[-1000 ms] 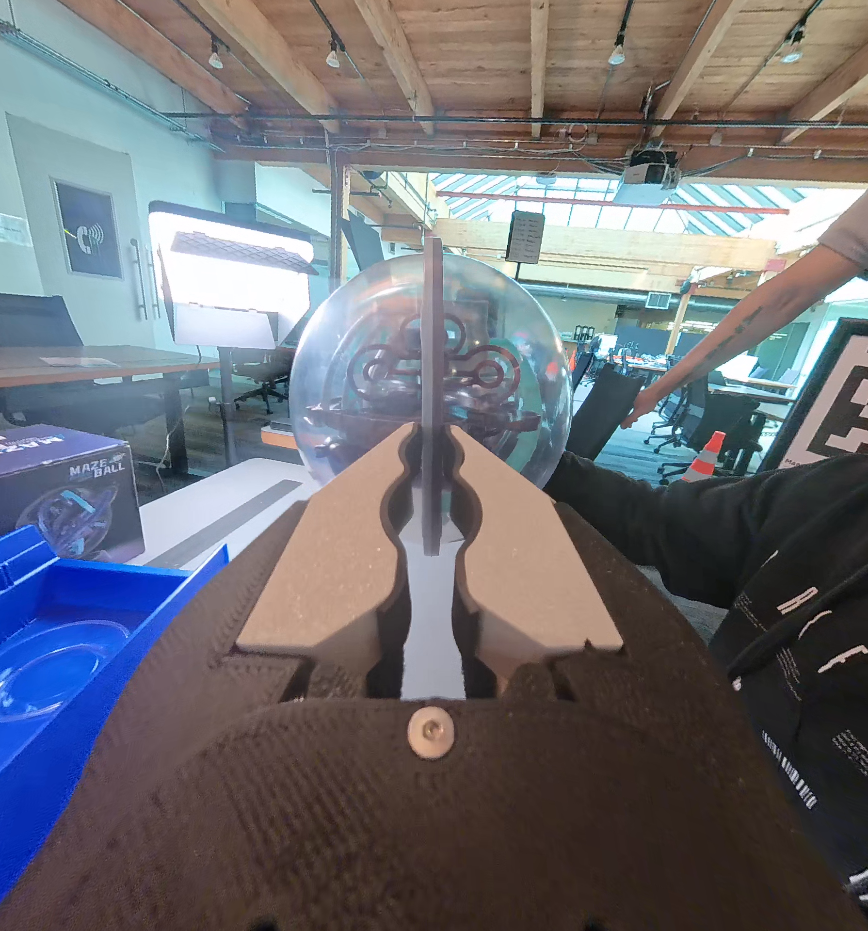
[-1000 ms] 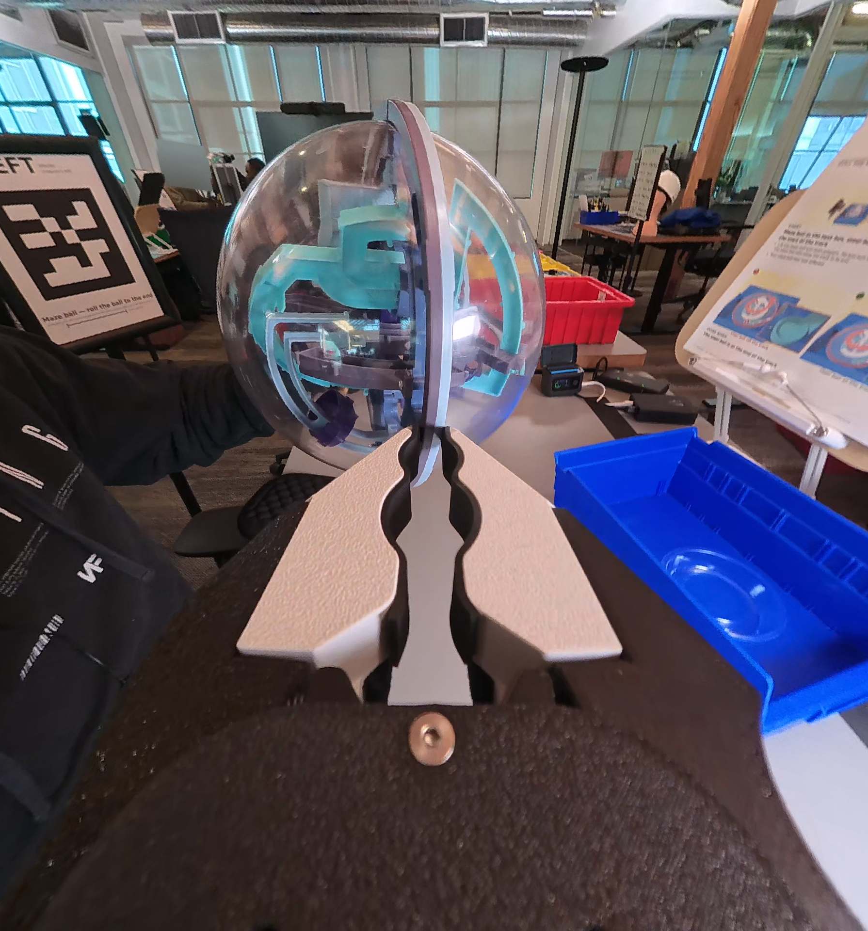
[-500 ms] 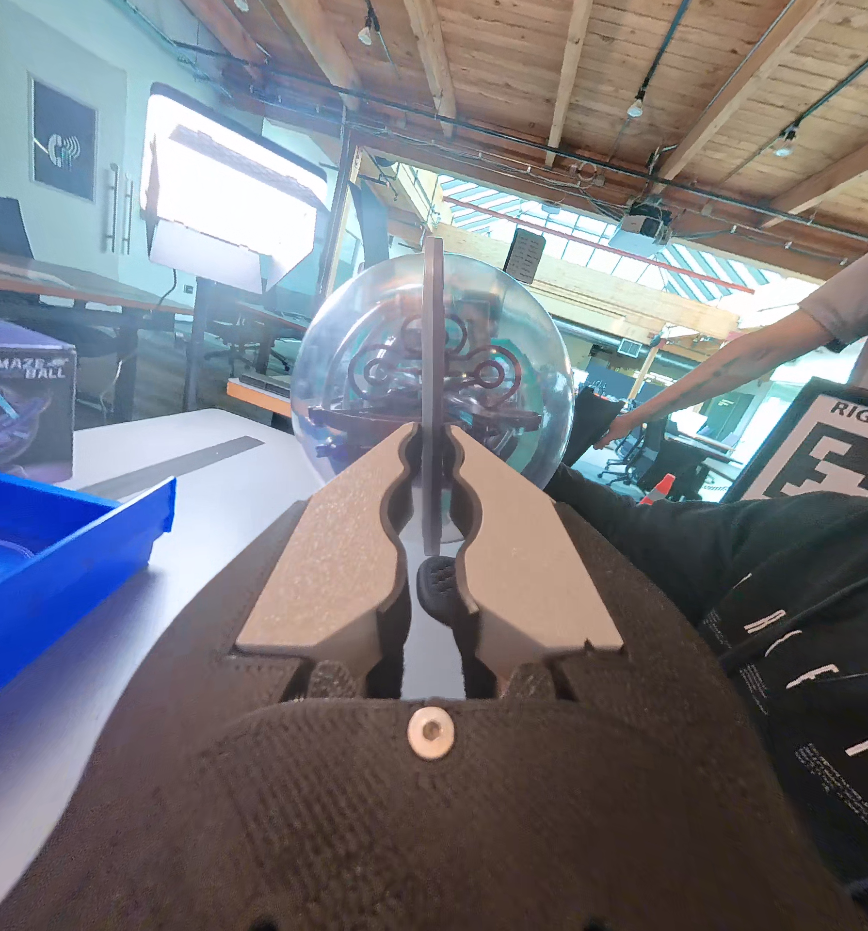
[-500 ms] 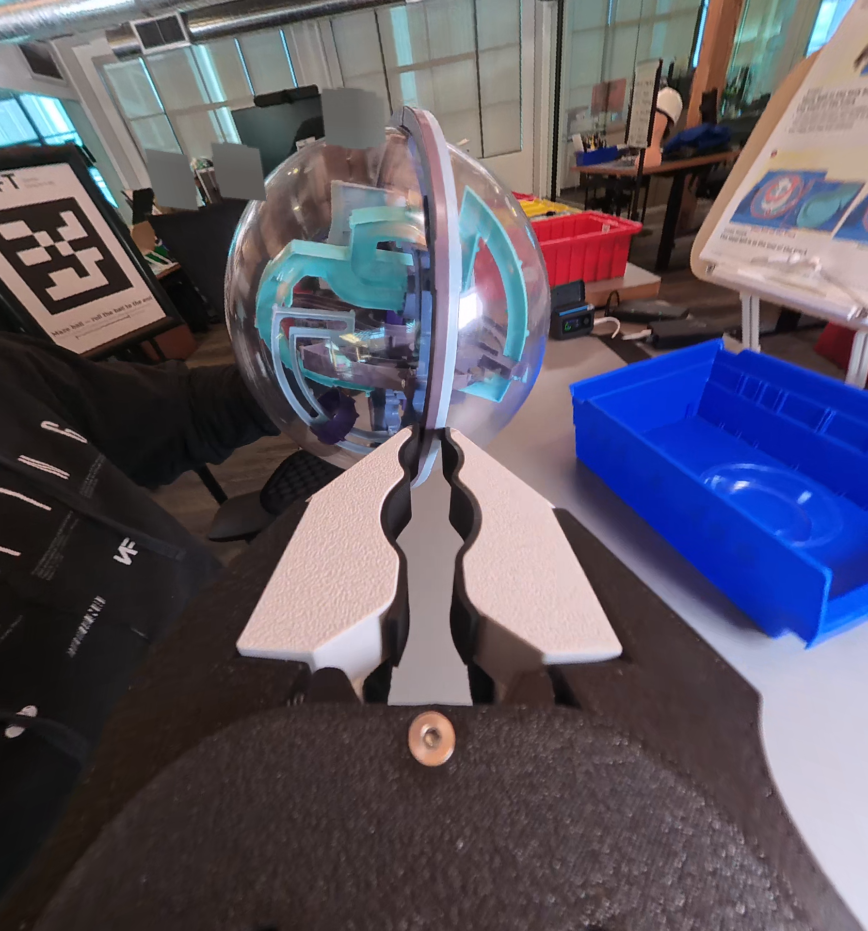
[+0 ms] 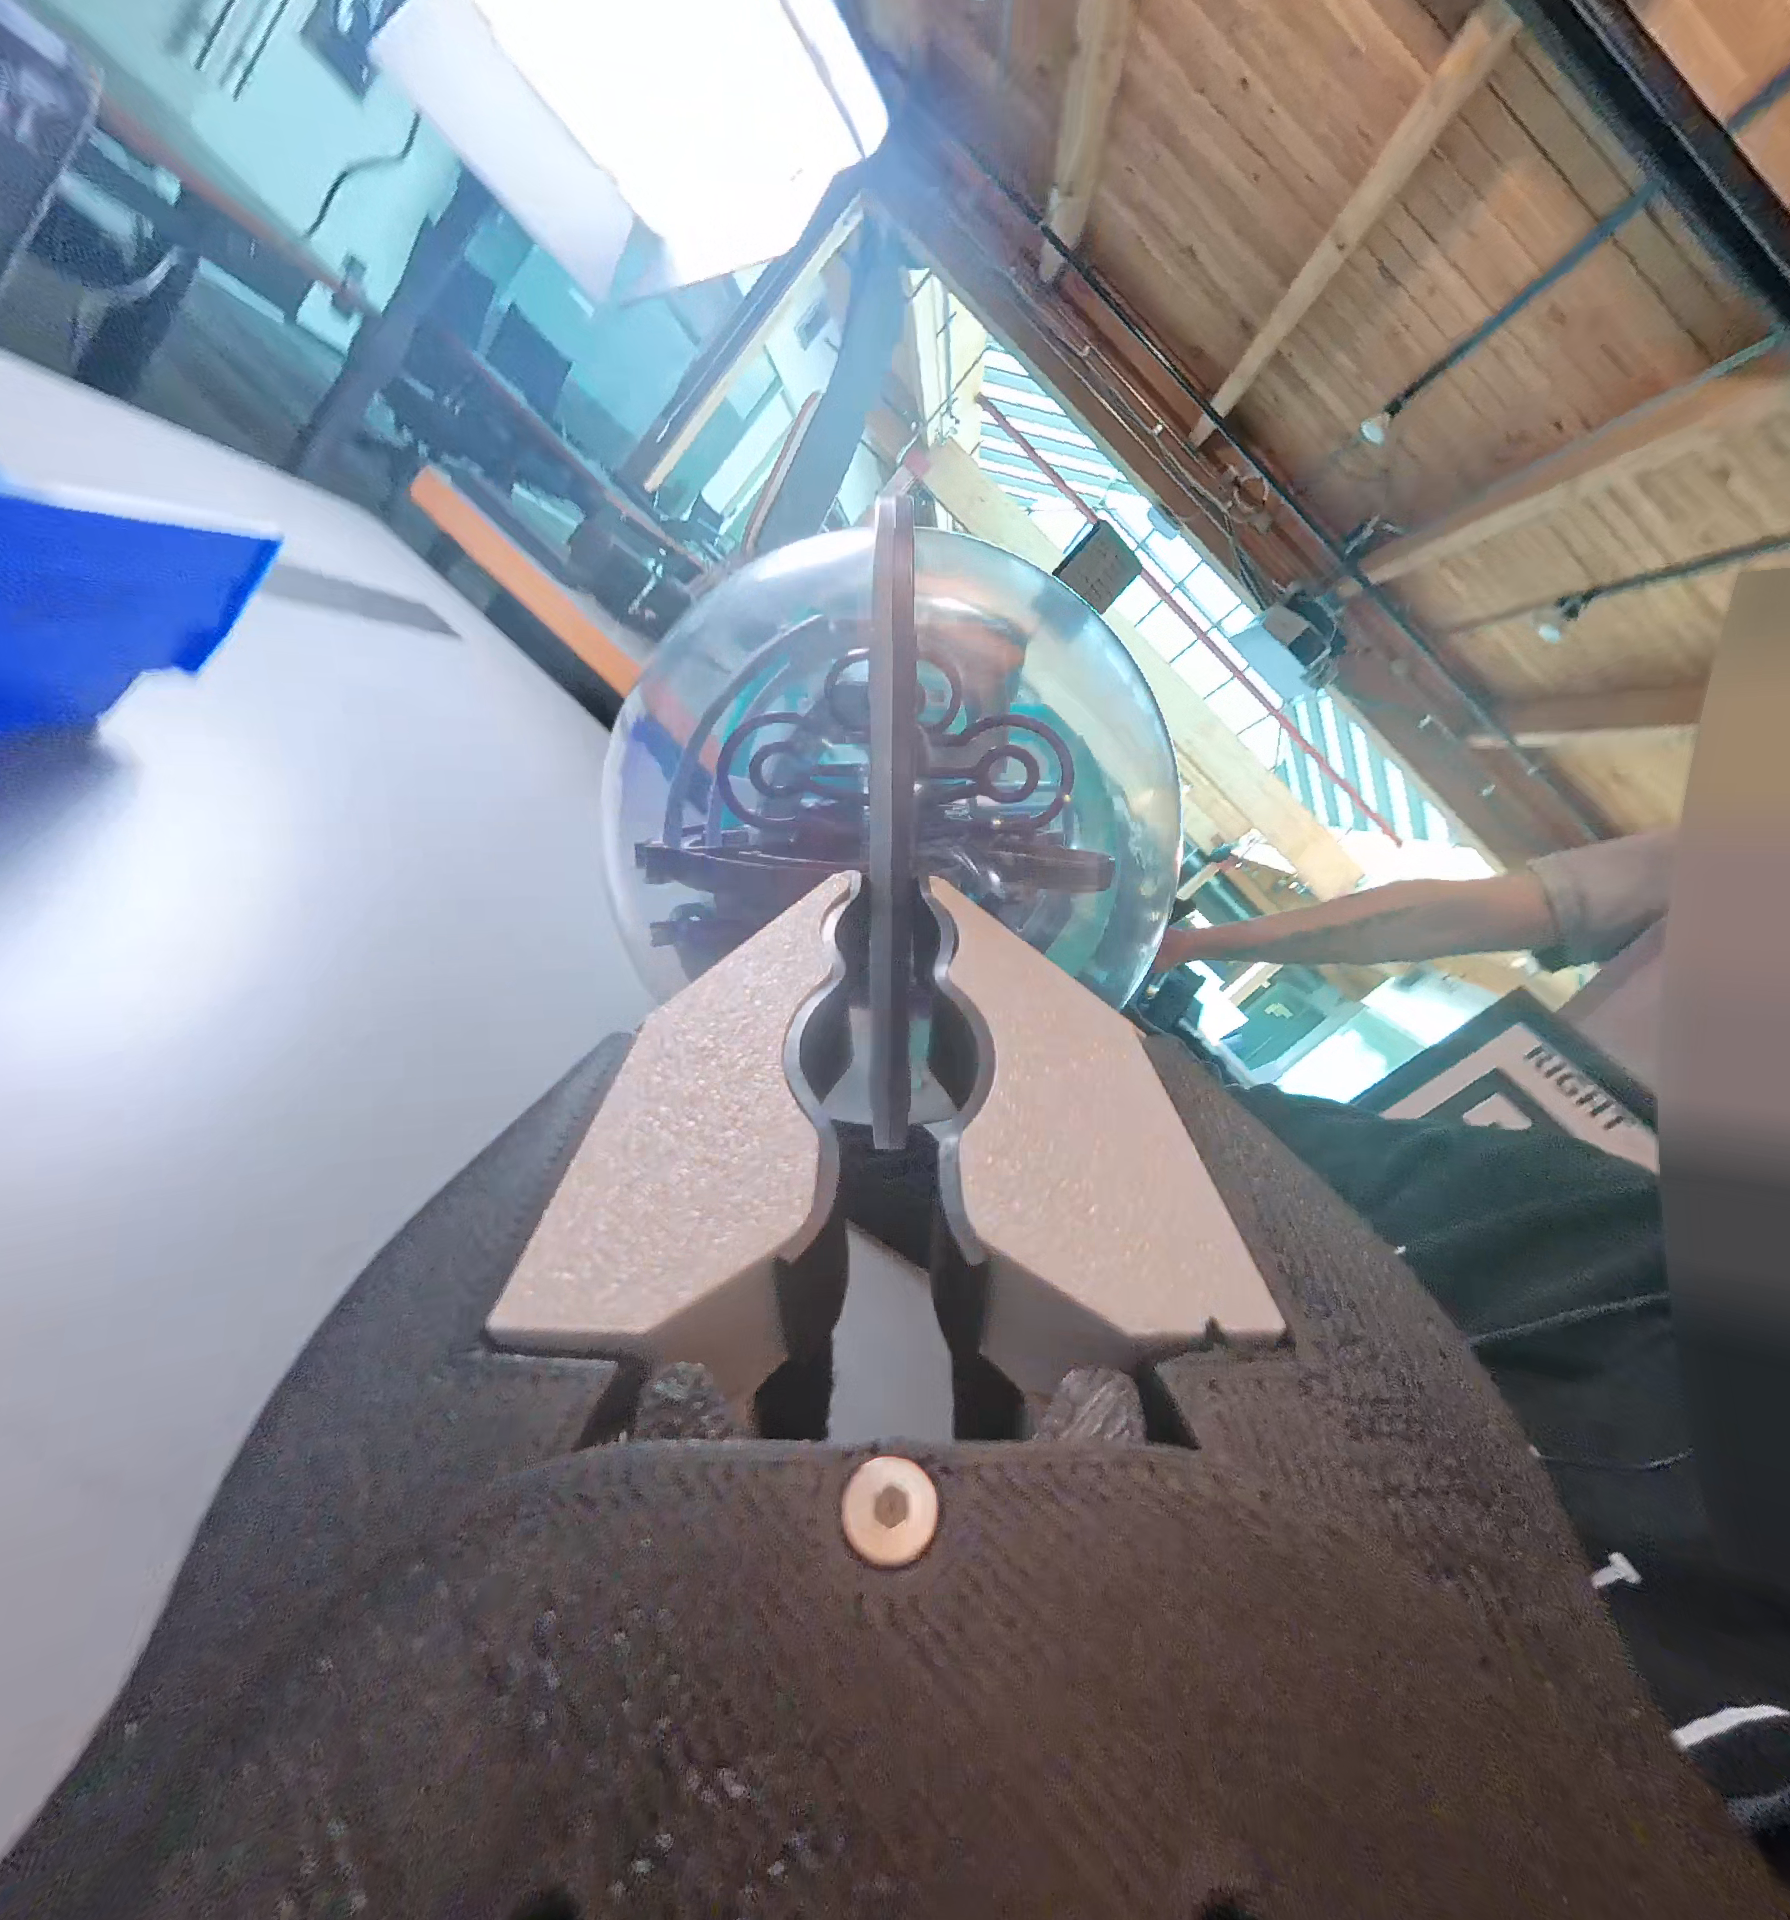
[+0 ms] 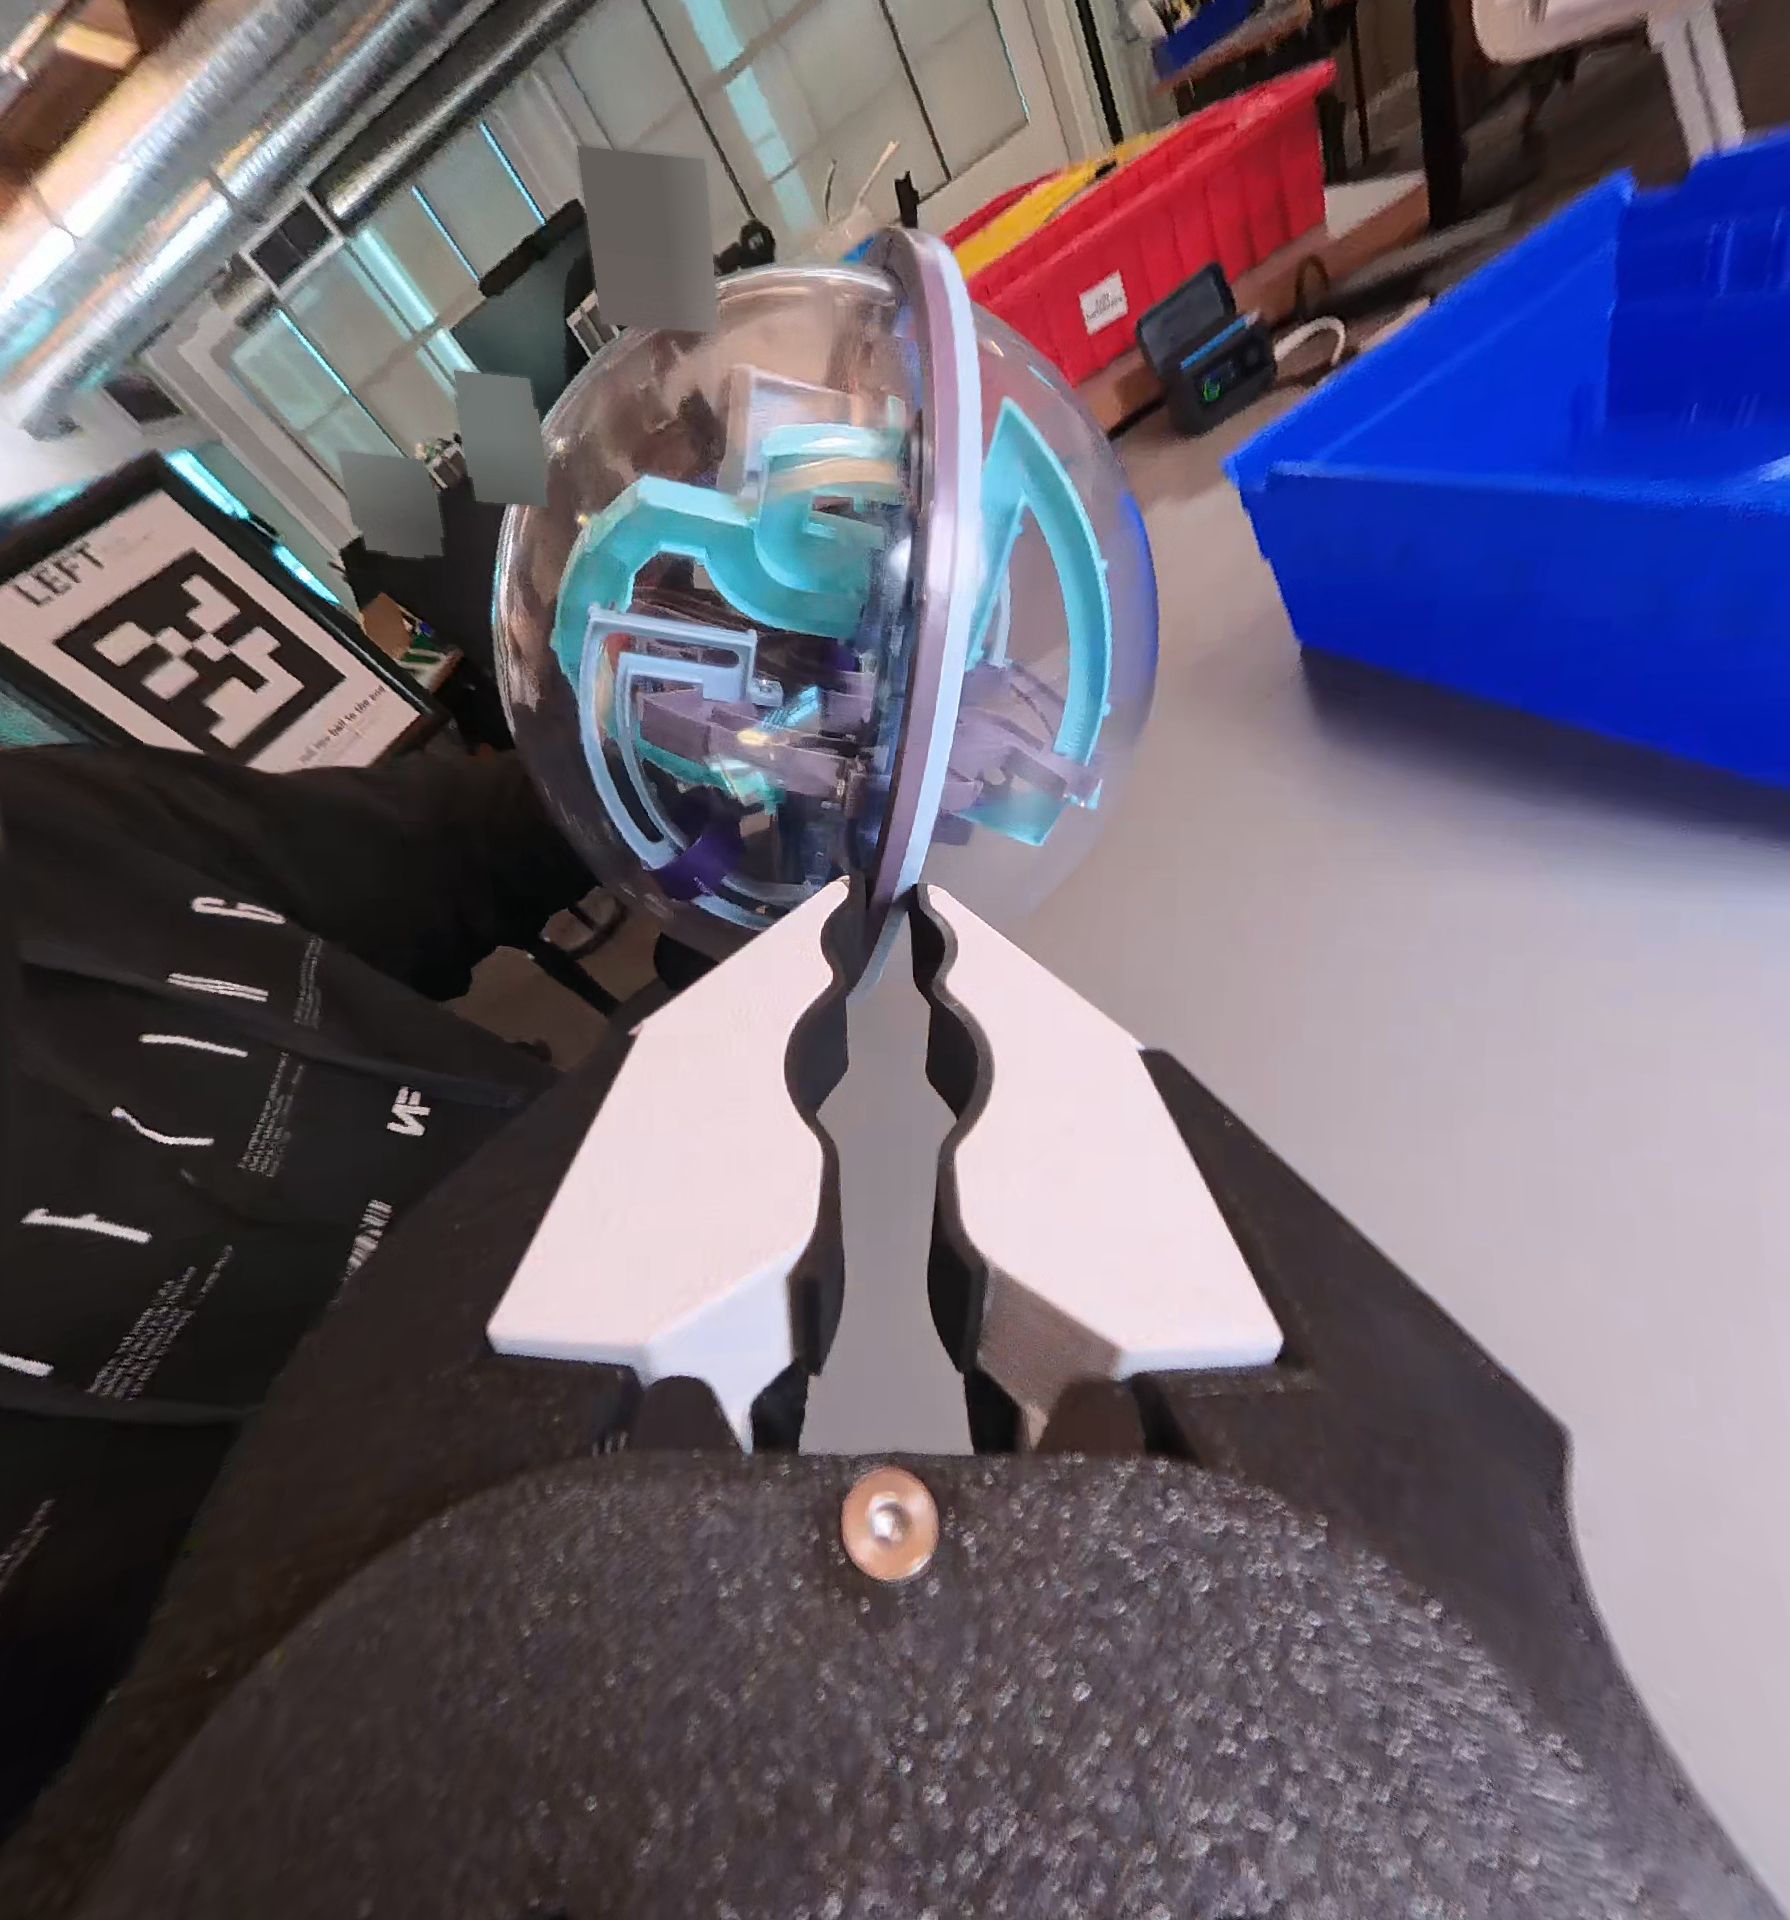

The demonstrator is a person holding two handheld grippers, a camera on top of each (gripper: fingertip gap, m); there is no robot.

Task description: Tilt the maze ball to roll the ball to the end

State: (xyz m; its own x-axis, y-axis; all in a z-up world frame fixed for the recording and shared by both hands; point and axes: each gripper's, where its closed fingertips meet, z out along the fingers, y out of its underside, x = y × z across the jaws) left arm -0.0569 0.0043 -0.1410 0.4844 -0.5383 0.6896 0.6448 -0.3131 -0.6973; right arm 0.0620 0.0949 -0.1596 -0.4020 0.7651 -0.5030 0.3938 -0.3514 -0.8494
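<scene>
Holding the maze ball [image 5: 891, 769] up off the white table [image 5: 247, 935] with both tools, we're seeing the whole room sitting slanted in both views. The table is filling the left half of the left wrist view and the right side of the right wrist view. A blue bin [image 6: 1597, 520] is sitting in the upper right of the right wrist view, and its corner is poking in at the left edge of the other view. The clear sphere itself is sitting dead centre in each frame, teal and purple tracks packed inside, way too blurry for us to spot the little ball. Our left gripper [image 5: 893, 894] is pinching the sphere's flat grey rim [image 5: 891, 987], pads pressing both faces. Our right gripper [image 6: 883, 899] is doing the same on the rim's opposite side, jaws nearly closed around that thin edge [image 6: 922, 623].
</scene>
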